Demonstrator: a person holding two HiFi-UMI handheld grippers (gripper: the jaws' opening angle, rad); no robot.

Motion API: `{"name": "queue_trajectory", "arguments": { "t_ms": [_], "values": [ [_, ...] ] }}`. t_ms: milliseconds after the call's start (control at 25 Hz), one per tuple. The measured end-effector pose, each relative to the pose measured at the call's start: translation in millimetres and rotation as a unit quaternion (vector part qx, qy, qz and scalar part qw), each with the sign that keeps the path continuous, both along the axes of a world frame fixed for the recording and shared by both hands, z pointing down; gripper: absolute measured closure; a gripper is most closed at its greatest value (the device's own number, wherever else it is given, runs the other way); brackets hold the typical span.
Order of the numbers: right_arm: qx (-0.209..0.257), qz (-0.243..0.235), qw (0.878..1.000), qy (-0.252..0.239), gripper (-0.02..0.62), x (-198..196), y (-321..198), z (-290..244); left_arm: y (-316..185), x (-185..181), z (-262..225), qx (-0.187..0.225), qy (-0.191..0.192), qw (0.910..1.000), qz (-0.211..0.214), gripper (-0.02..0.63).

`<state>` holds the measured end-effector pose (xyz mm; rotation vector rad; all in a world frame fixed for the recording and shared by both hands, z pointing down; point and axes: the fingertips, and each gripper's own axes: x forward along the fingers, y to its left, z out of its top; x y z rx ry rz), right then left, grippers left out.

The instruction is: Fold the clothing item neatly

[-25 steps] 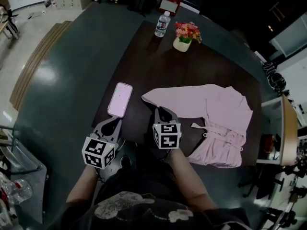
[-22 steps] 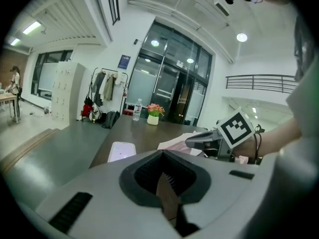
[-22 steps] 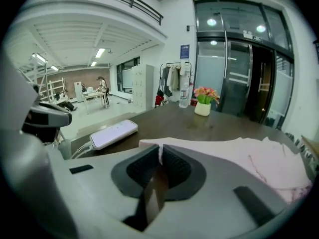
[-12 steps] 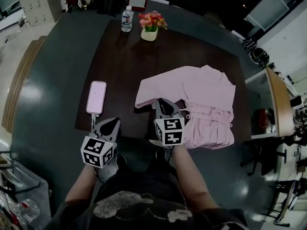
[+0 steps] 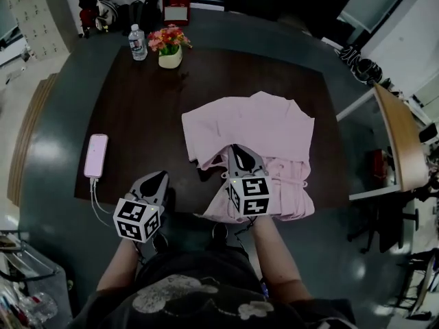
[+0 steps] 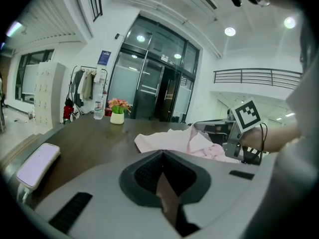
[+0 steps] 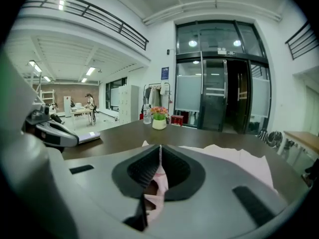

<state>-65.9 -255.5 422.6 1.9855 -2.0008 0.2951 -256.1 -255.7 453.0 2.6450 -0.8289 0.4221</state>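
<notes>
A phone (image 5: 95,155) lies flat at the left edge of the desk (image 5: 137,108), and its cable runs off the near side. Just right of it, at lower left of the head view, the left tongs (image 5: 158,177) hang over the desk's near edge. They are closed tight with nothing between them, and their own view shows only dark desk past the seam. They sit well apart from the cloth.

The pink garment (image 5: 255,123) lies centre to right on the desk, partly doubled over. Its left edge is rumpled and its near part reaches the desk's near edge. At lower centre the right tongs (image 5: 237,151) are clamped on a fold of it. The right gripper view shows a strip of pink cloth pinched in the seam of the jaws and trailing down beneath them. At upper left, far from the work, stand a water bottle (image 5: 137,42) and a flower pot (image 5: 169,53).

The step in hand looks like carrying that pinched edge across to lay one part over the rest. To do it well, I judge the right tongs need a firm bite and enough lift that the lower layers are not dragged along. The edge should then come down square with the edge beneath. A single pinch point lets the edge sag and skew. So the idle left tongs would best take the same edge further along, or press on the crease line, before the cloth is released.
</notes>
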Motion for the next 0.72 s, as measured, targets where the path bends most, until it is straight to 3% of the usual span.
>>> {"name": "queue_trajectory", "arguments": {
  "t_ms": [240,360,520,720],
  "values": [
    [-0.001,0.034,0.999,-0.031,0.589,112,31,12,19,85,3,-0.002,-0.017,0.9999,-0.002,0.597],
    [-0.025,0.045,0.997,-0.05,0.589,148,42,32,25,112,2,-0.001,-0.021,0.9997,-0.009,0.597],
    [-0.056,0.029,0.996,-0.058,0.589,162,49,57,30,131,5,-0.004,-0.026,0.9995,-0.02,0.597],
    [-0.054,0.016,0.996,-0.068,0.589,164,45,58,33,138,11,-0.015,-0.037,0.9991,-0.014,0.597]
  ]
}}
